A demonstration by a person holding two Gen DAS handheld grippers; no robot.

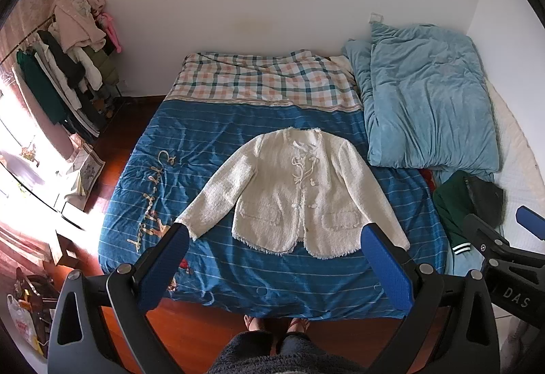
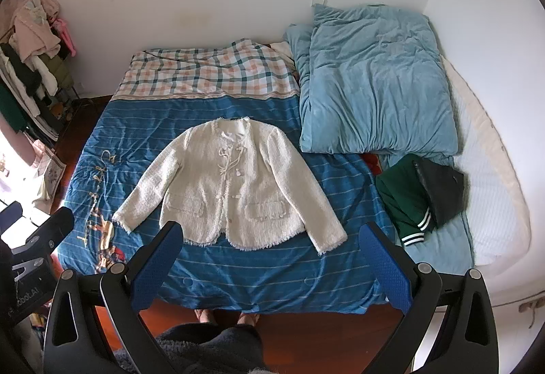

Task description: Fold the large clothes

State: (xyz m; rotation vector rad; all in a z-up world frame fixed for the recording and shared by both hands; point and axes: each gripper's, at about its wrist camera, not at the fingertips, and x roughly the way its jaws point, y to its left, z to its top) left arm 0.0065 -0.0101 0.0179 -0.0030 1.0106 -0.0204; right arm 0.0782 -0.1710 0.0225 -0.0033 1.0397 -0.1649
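A white-walled bedroom holds a bed under a blue striped quilt (image 1: 238,271), its near edge running above red wooden floor. A cream tweed jacket (image 1: 293,190) lies flat mid-quilt, front up, sleeves spread, with bare quilt on all sides. A crumpled light-blue duvet (image 2: 371,84) lies to the right, a folded green and black garment (image 2: 422,196) below it, and a loaded clothes rack (image 1: 68,67) stands left. Left gripper (image 1: 276,263) and right gripper (image 2: 270,259) hover over the near edge, fingers wide apart, holding nothing.
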